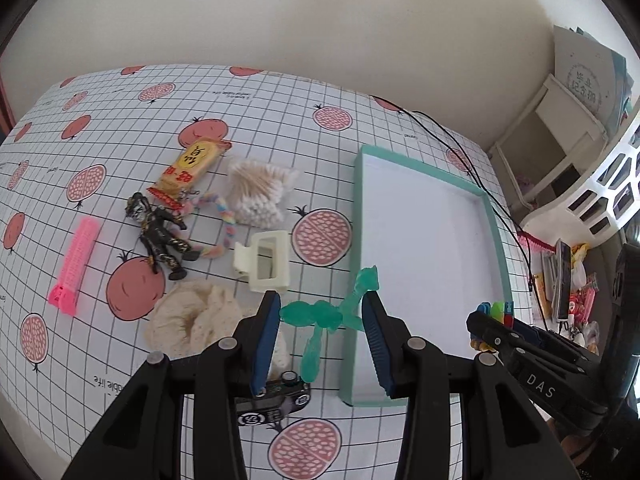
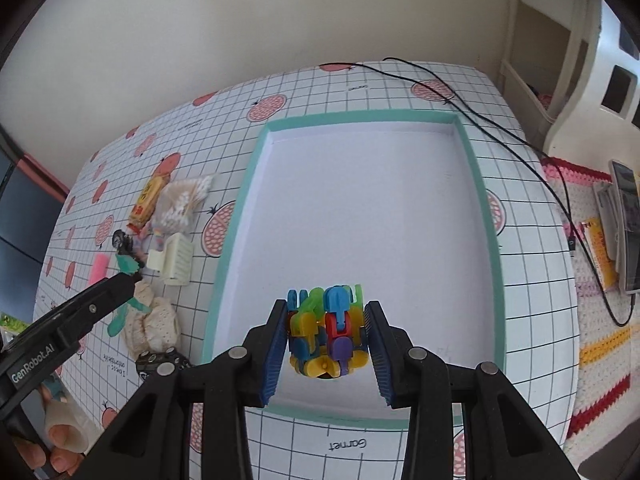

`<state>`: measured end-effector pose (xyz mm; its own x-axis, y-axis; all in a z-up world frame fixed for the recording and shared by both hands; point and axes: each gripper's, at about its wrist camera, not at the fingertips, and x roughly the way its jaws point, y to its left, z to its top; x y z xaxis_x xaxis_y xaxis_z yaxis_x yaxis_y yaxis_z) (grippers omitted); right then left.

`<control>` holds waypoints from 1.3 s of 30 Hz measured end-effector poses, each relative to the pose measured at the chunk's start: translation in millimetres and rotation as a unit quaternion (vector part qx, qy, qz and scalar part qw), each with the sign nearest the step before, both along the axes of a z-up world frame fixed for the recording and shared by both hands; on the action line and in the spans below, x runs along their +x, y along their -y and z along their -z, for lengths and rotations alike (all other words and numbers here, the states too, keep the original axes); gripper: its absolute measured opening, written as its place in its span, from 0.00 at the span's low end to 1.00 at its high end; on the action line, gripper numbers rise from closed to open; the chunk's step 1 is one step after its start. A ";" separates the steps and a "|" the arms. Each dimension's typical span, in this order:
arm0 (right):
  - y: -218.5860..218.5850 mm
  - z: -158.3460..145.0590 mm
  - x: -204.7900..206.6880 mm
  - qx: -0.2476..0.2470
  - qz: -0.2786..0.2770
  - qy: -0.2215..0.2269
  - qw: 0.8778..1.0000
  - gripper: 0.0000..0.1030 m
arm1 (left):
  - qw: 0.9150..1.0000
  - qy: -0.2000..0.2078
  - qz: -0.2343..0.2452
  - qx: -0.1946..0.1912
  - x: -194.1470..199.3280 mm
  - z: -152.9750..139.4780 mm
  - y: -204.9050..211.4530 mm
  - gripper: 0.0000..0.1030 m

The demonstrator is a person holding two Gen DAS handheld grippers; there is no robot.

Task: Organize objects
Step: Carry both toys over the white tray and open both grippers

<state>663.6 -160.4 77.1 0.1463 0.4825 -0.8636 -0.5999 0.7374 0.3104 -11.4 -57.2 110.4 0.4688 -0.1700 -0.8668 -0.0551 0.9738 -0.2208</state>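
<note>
The right gripper (image 2: 326,334) hovers over the near end of the teal-rimmed tray (image 2: 476,184), its fingers pinching a multicoloured block toy (image 2: 326,332); the tray's white floor beyond lies open. The left gripper (image 1: 320,316) hangs at the tray's left rim, fingers pinching a green balloon-dog figure (image 1: 320,316). Left of it the desk (image 1: 120,128) is crowded: cream hair claw (image 1: 266,260), cotton swabs (image 1: 258,192), dark figurine (image 1: 160,232), pink comb (image 1: 76,264).

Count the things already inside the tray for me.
1 at most: the colourful block toy sits over the tray's near end, between the right gripper's fingers; whether it rests on the floor is unclear. The rest of the tray shows bare.
</note>
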 end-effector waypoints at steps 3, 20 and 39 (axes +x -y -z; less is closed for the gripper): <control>8.1 -4.6 11.3 0.002 0.019 0.018 1.000 0.39 | 1.000 -0.001 0.029 0.001 9.3 -0.2 15.3 0.42; -13.9 -5.1 71.7 -0.024 0.052 0.056 0.997 0.40 | 0.987 0.013 0.160 -0.002 73.6 10.7 84.8 0.42; -18.9 59.1 89.7 -0.077 0.061 0.016 0.995 0.40 | 0.958 -0.043 0.283 0.014 83.9 76.5 105.6 0.43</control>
<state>753.2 -141.5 18.0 0.2240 0.3209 -0.9202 -0.5105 0.8430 0.1697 72.5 -162.8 33.9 0.2344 -0.3528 -0.9059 0.4675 0.8579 -0.2131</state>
